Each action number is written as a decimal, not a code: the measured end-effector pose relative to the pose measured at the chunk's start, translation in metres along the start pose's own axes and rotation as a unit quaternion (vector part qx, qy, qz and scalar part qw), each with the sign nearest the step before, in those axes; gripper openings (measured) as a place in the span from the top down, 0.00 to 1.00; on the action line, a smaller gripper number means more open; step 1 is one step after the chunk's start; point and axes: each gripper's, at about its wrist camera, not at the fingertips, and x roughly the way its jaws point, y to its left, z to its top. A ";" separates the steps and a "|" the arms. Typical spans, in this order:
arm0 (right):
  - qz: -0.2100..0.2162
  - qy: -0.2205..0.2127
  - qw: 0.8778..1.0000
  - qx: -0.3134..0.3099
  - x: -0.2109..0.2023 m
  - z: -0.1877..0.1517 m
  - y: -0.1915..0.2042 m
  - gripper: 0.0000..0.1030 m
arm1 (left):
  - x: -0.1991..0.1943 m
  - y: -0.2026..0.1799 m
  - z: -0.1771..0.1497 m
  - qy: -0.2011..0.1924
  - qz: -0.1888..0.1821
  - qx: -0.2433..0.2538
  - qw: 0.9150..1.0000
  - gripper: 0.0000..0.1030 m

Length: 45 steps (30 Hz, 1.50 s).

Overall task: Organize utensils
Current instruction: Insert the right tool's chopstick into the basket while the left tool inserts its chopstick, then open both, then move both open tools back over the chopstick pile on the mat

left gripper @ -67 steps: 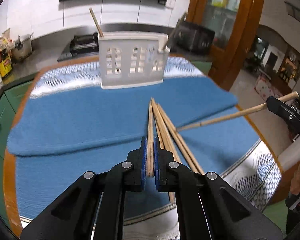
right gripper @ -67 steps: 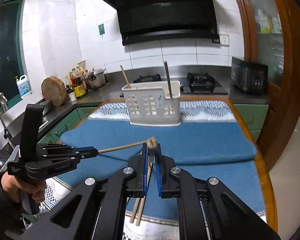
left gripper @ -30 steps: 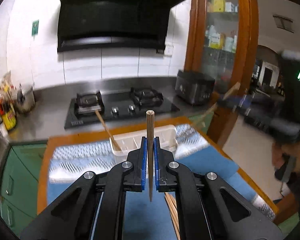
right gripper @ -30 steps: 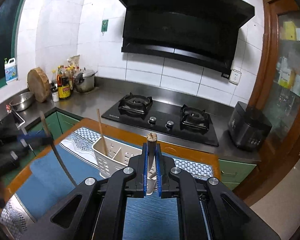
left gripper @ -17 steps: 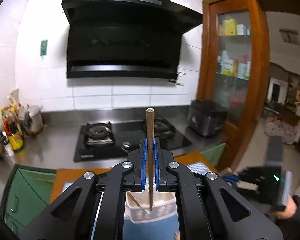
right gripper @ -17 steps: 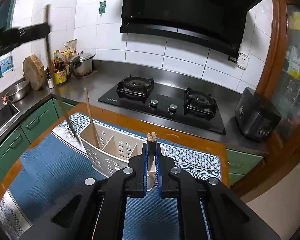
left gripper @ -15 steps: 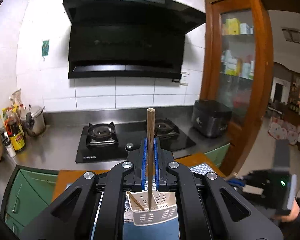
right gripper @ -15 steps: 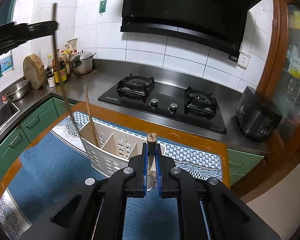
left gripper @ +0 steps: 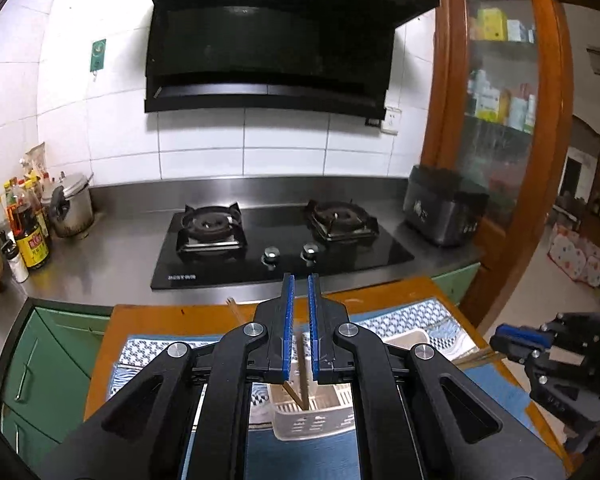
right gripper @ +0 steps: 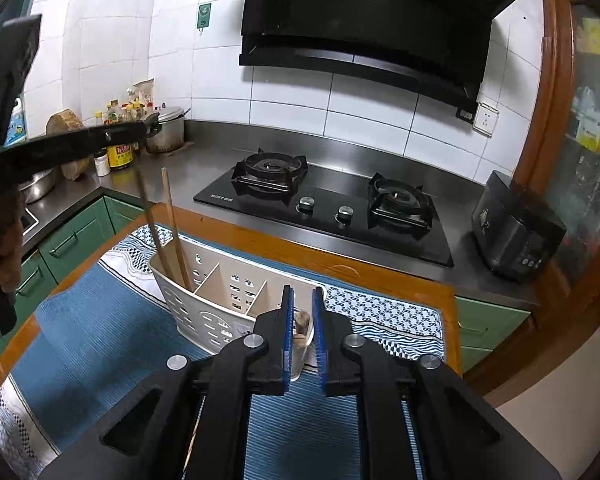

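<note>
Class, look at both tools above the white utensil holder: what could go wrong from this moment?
1. The right tool is open around the utensil standing in the holder's end compartment; pulling back carelessly could snag it.
2. The two chopsticks lean steeply in the far compartment; the left tool, open just above them, might knock them or tip the light holder.

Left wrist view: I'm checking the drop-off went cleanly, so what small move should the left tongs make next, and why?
Probably lift the left tongs straight up and away. Their jaws stand open, and the chopstick between them touches neither pad, its tip already down in the white caddy beside another chopstick. Rising vertically should avoid knocking either one.
</note>
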 end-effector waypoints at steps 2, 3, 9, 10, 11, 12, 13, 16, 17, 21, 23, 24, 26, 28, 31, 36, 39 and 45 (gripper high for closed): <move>-0.004 -0.007 1.000 0.000 -0.006 0.000 0.000 0.82 | 0.001 -0.001 -0.001 0.005 -0.001 0.003 1.000 0.95; -0.005 -0.012 1.000 0.000 -0.011 -0.001 0.000 0.81 | 0.000 -0.001 -0.001 0.004 0.002 0.006 1.000 0.94; 0.006 -0.040 0.999 0.010 -0.052 -0.013 0.002 0.76 | -0.028 -0.003 0.007 -0.019 -0.004 0.001 1.000 0.91; 0.009 -0.040 0.999 0.010 -0.057 -0.017 0.003 0.76 | -0.035 -0.004 0.007 -0.023 -0.003 0.003 1.000 0.91; 0.012 -0.041 0.999 0.011 -0.063 -0.022 0.006 0.76 | -0.040 -0.005 0.008 -0.026 -0.002 0.005 1.000 0.91; 0.016 -0.040 0.999 0.014 -0.071 -0.031 0.009 0.76 | -0.051 -0.005 0.006 -0.030 -0.001 0.008 1.000 0.91; 0.019 -0.037 0.999 0.014 -0.075 -0.037 0.012 0.76 | -0.058 -0.006 0.005 -0.033 -0.002 0.009 0.999 0.91; 0.030 -0.020 0.999 0.017 -0.086 -0.066 0.026 0.76 | -0.084 -0.006 -0.009 -0.037 -0.003 0.008 0.999 0.80; 0.037 -0.014 0.999 0.018 -0.090 -0.078 0.032 0.76 | -0.093 -0.005 -0.016 -0.035 -0.003 0.008 0.999 0.79; 0.050 0.009 0.998 0.023 -0.097 -0.125 0.055 0.76 | -0.120 -0.005 -0.050 -0.019 -0.004 0.009 1.000 0.79; 0.048 0.022 0.998 0.018 -0.100 -0.148 0.069 0.76 | -0.129 -0.004 -0.068 -0.010 -0.006 0.010 1.000 0.79; 0.051 0.031 0.998 0.020 -0.101 -0.160 0.074 0.76 | -0.135 -0.004 -0.080 -0.005 -0.007 0.007 1.000 0.77; 0.061 0.047 0.997 0.028 -0.099 -0.180 0.082 0.77 | -0.143 -0.003 -0.097 0.003 -0.010 0.000 1.000 0.66; 0.065 0.065 0.995 0.039 -0.097 -0.202 0.090 0.79 | -0.152 -0.002 -0.116 0.007 -0.017 -0.004 1.000 0.64; 0.079 0.091 0.990 0.066 -0.088 -0.229 0.095 0.82 | -0.161 -0.006 -0.143 0.017 -0.015 0.003 1.000 0.64; 0.083 0.114 0.984 0.105 -0.074 -0.257 0.104 0.85 | -0.169 -0.010 -0.183 0.036 -0.014 0.003 0.999 0.64; 0.074 0.121 0.984 0.109 -0.067 -0.265 0.109 0.88 | -0.170 -0.008 -0.203 0.051 -0.014 -0.004 0.999 0.64; 0.077 0.127 0.981 0.123 -0.059 -0.270 0.111 0.90 | -0.170 -0.005 -0.234 0.075 -0.012 -0.021 0.997 0.64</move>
